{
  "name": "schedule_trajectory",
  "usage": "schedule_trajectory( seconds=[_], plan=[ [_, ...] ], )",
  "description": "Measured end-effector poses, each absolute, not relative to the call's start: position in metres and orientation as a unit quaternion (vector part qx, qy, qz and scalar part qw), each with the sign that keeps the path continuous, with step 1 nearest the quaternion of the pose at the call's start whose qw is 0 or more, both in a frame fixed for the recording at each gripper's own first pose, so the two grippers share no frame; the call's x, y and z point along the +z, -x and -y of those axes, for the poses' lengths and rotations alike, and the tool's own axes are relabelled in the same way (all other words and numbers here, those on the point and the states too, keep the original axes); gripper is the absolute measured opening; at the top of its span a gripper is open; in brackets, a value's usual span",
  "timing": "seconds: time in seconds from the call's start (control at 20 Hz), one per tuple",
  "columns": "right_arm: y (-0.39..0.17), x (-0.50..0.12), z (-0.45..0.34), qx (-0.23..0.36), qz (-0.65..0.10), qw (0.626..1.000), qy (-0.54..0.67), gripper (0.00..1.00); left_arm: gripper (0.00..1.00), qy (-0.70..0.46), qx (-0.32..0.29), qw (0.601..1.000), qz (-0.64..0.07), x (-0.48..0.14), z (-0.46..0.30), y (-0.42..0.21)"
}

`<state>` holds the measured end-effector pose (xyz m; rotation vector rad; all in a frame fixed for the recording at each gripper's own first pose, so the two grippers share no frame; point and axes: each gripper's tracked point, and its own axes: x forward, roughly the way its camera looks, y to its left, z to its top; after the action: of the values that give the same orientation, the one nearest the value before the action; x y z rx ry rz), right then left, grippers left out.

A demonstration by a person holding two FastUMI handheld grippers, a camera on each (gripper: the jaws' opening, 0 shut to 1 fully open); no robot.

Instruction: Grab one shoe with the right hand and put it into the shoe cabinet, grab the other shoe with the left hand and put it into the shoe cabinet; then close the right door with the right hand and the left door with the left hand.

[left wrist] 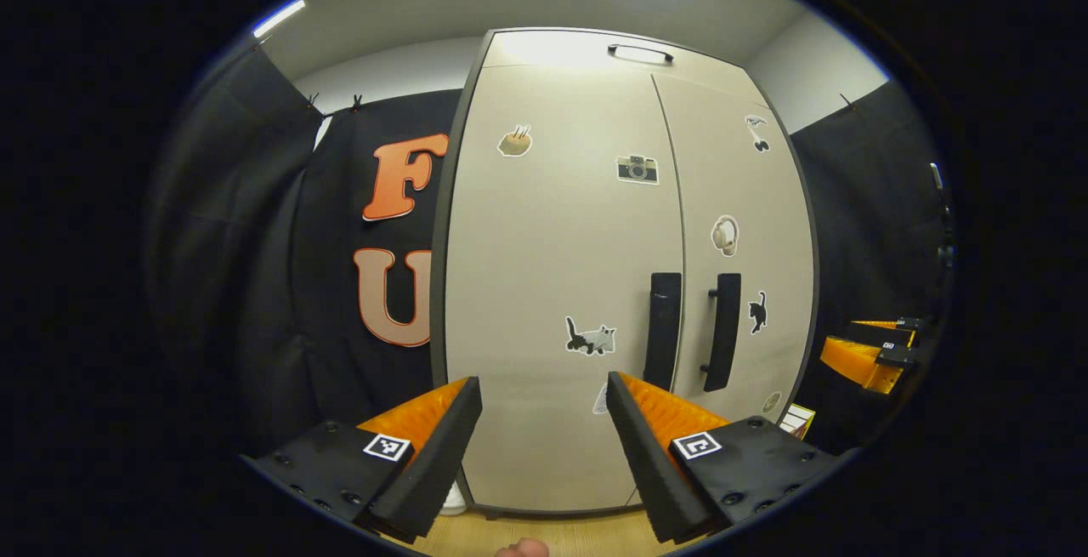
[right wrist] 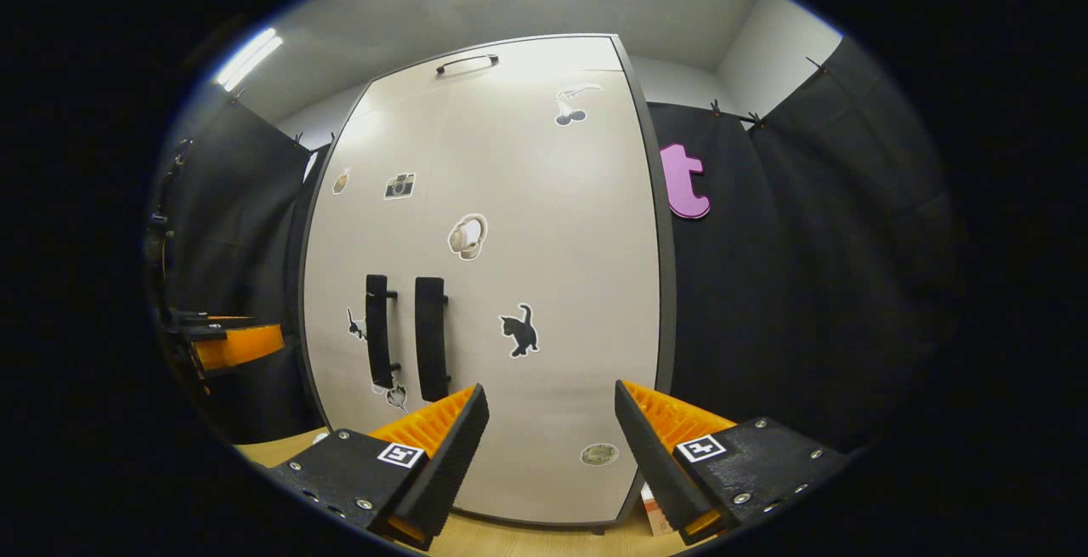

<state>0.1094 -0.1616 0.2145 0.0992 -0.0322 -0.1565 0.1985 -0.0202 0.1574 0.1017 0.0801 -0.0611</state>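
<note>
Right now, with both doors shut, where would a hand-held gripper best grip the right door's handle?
Grip the right door handle at mid-length, coming straight at the door front. It is an upright bar standing off the right door, so open fingers can probably close across it sideways.

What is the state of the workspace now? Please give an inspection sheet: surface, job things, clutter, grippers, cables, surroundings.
Surface: wooden floor in front of the cabinet.
Job things: shoe cabinet, left door and right door both shut; handles side by side; shoes not seen.
Clutter: small box by the cabinet's right foot; stickers on both doors.
Grippers: left gripper open, empty; right gripper open, empty.
Cables: nothing seen.
Surroundings: black cloth wall, ceiling lights.
</note>
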Motion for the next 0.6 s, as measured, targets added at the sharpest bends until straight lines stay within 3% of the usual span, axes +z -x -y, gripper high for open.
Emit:
schedule_trajectory(
  seconds=[0.6],
  plan=[
    [-0.106,0.222,0.140,-0.065,0.018,0.997,-0.035,0.92,0.99,-0.051,-0.036,0.997,-0.040,0.161,0.014,-0.189]
  ],
)
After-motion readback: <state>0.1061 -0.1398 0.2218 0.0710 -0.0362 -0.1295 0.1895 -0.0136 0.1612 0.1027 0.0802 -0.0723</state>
